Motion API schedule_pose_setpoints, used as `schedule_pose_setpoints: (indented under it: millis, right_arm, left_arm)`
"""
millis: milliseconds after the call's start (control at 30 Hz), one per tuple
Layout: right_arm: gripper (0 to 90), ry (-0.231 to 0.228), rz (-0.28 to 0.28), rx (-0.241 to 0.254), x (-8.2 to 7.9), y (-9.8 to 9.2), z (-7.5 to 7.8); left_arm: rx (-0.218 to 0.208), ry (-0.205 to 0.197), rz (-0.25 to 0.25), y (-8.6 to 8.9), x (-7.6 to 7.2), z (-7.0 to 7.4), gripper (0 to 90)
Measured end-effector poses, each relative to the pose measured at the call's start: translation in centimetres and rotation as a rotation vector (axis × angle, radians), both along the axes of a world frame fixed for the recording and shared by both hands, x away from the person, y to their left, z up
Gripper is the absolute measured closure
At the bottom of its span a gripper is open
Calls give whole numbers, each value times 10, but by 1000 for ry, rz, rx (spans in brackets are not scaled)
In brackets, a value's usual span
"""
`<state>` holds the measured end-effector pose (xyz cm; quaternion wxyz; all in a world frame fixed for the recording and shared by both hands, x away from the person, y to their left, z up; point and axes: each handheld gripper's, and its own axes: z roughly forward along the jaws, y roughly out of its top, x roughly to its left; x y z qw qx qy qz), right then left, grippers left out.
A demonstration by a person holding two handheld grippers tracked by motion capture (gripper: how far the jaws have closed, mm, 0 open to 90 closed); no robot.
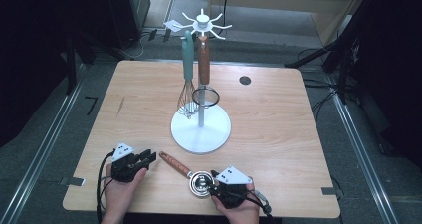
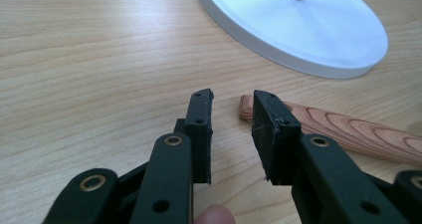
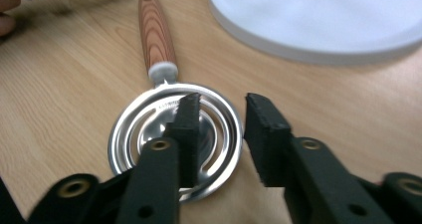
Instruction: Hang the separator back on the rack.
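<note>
A utensil with a wooden handle [image 1: 174,164] and a round slotted steel head [image 1: 200,184] lies flat on the table near the front edge. My right gripper [image 1: 213,183] is at the head; in the right gripper view the jaws [image 3: 221,102] stand apart, one over the steel head [image 3: 149,124] and one just past its rim, not pressing on it. My left gripper [image 1: 149,158] lies by the handle's free end. Its jaws [image 2: 231,97] are apart with bare wood between them, and the handle's tip [image 2: 348,129] is just beyond the right one.
A white utensil stand [image 1: 201,129] rises mid-table with a spoked top. A teal-handled whisk [image 1: 187,59] and a wooden-handled strainer [image 1: 203,59] hang from it. Its round base [image 2: 298,30] [image 3: 323,20] lies close ahead of both grippers. The table [image 1: 278,134] has a dark round hole [image 1: 245,80] at the back.
</note>
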<state>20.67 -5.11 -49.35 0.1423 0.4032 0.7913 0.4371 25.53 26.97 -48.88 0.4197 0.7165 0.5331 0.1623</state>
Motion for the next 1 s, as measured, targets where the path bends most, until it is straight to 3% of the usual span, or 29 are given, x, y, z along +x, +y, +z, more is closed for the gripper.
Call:
schedule_pose_setpoints:
  millis: [167,367,567,867,1000]
  right_arm:
    - [900,14,27,-4,-1,0,-5]
    - [900,16,45,-37,0,2,-9]
    - [900,18,22,-53,5,-7,-9]
    - [900,18,-34,-61,16,-30,-10]
    - [871,29,-34,-56,18,-34,-10]
  left_arm:
    - [4,20,8,-2,5,-2,703]
    - [-3,32,3,-2,6,-2,703]
    - [-1,33,-3,-4,6,-2,701]
    - [-4,43,-60,-22,5,-2,698]
    - [-1,46,-90,-29,3,-3,698]
